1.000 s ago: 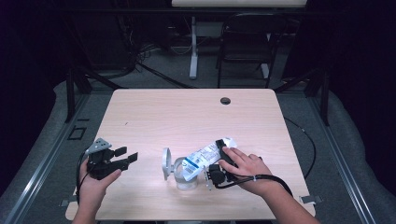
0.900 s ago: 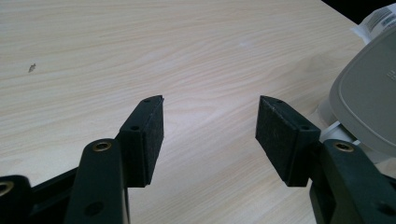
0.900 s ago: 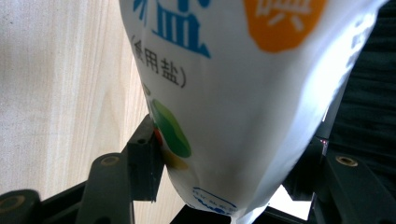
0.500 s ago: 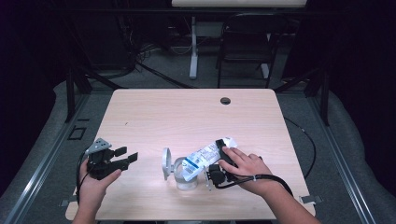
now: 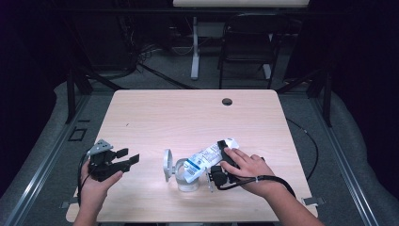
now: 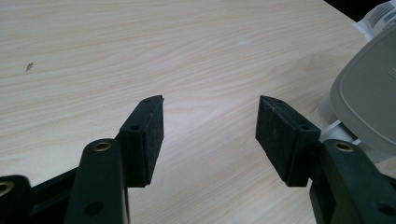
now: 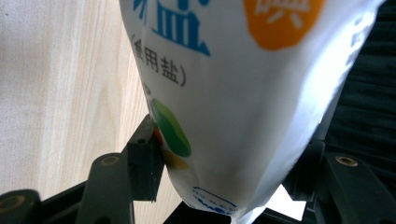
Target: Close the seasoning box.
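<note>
A white salt bag (image 5: 203, 157) with blue print lies tilted across the table's front, its low end over a clear jar (image 5: 187, 182) whose grey lid (image 5: 167, 165) stands flipped open. My right gripper (image 5: 218, 162) is shut on the bag's upper half, a hand over it. In the right gripper view the bag (image 7: 233, 93) sits between the jaws of the right gripper (image 7: 224, 186), both pads against it. My left gripper (image 5: 128, 156) is held at the table's front left, open and holding nothing. In the left gripper view, the left gripper (image 6: 210, 135) points at the grey lid (image 6: 369, 98).
The light wooden table (image 5: 188, 117) has a dark cable hole (image 5: 227, 101) near its far edge. A black chair (image 5: 247, 47) and a table leg stand behind it on the dark floor. Cables trail from both grippers off the front edge.
</note>
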Tool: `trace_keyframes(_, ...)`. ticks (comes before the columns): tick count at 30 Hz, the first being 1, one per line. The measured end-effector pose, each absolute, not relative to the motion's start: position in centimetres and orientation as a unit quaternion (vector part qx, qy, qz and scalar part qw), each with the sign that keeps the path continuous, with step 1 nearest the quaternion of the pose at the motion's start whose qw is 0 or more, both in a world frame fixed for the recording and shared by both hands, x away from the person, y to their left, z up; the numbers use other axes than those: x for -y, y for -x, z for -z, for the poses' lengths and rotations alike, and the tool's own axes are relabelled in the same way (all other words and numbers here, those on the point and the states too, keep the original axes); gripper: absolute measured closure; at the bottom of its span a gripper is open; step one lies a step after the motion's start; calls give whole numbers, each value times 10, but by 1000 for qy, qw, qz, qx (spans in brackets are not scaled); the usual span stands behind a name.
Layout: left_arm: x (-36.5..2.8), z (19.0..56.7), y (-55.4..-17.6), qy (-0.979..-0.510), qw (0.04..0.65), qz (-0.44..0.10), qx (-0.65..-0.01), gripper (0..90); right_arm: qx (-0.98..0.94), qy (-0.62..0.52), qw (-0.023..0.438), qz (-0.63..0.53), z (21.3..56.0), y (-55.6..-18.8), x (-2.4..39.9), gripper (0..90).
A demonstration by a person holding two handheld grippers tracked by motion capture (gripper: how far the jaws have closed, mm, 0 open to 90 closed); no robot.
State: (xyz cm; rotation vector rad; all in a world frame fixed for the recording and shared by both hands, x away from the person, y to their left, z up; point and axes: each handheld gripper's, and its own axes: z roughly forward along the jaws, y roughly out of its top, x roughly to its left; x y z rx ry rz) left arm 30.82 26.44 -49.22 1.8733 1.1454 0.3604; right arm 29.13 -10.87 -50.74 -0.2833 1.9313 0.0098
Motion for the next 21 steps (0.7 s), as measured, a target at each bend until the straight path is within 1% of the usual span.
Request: trace_keyframes(21,-266,492,-308,-750,446,-147,-466,422,-818,127,561,-1,507,-292,108,418)
